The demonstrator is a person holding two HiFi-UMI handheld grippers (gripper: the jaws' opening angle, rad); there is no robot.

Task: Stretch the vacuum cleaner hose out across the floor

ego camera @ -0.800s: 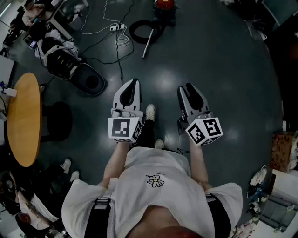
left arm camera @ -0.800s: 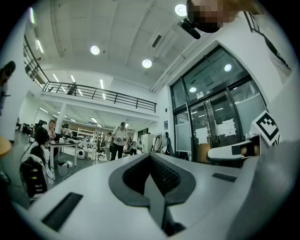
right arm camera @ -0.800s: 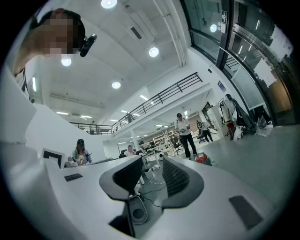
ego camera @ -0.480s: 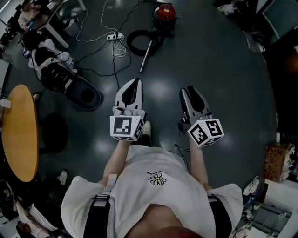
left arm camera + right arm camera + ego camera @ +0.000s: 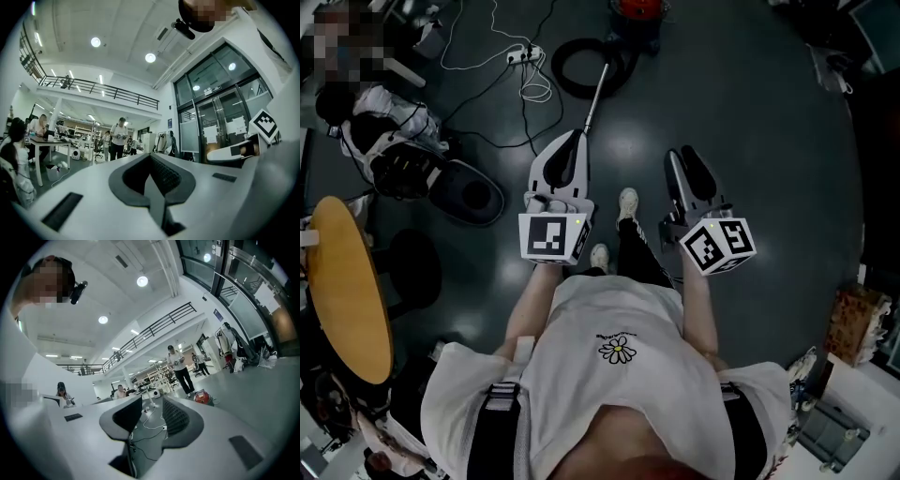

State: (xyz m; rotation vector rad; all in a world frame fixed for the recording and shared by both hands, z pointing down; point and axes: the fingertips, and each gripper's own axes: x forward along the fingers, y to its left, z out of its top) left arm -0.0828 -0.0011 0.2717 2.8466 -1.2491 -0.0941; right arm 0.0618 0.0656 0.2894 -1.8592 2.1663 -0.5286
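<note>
You're on approach; hose (image 5: 570,73) lies coiled ahead. Left gripper (image 5: 572,141) pressed together, right gripper (image 5: 685,156) barely spread, both empty. Next: open, reach down.

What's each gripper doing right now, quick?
Left gripper: closed, nothing held.
Right gripper: slightly open, nothing between its jaws.

Head view: dim, corners vignetted black; pale glare patches on the floor (image 5: 750,122). Gripper views: bright, lit by round ceiling lamps (image 5: 150,57); strong fisheye bending at edges; the left gripper (image 5: 151,161) close-up is soft.
</note>
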